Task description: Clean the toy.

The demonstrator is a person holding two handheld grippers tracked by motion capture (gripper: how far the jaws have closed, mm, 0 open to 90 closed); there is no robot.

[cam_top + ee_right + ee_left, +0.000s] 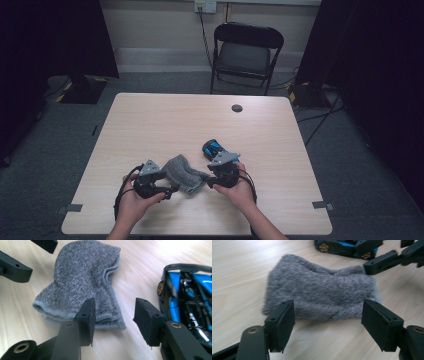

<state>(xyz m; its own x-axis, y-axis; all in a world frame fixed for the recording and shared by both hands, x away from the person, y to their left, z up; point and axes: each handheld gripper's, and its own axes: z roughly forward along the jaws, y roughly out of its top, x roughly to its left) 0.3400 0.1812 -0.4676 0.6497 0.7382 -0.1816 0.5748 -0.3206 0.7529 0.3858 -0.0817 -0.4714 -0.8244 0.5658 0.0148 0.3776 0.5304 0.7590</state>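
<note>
A grey fuzzy sock (184, 174) lies crumpled on the wooden table (165, 120) between my two grippers. My left gripper (173, 188) points right at it. In the left gripper view the left gripper (329, 315) stands open, its pads (284, 317) either side of the sock's (319, 290) near edge and not pressing it. My right gripper (208, 180) points left. Its jaws (116, 312) are open at the sock's (82, 282) corner, one finger in front of the fabric. A blue and black toy car (215, 149) (187, 297) (342, 246) sits just beyond the right gripper.
A black folding chair (246, 52) stands behind the table's far edge. A round cable hole (237, 108) sits in the far middle of the tabletop. Tape marks (320, 204) lie near the front corners. Dark curtains and cables flank the table.
</note>
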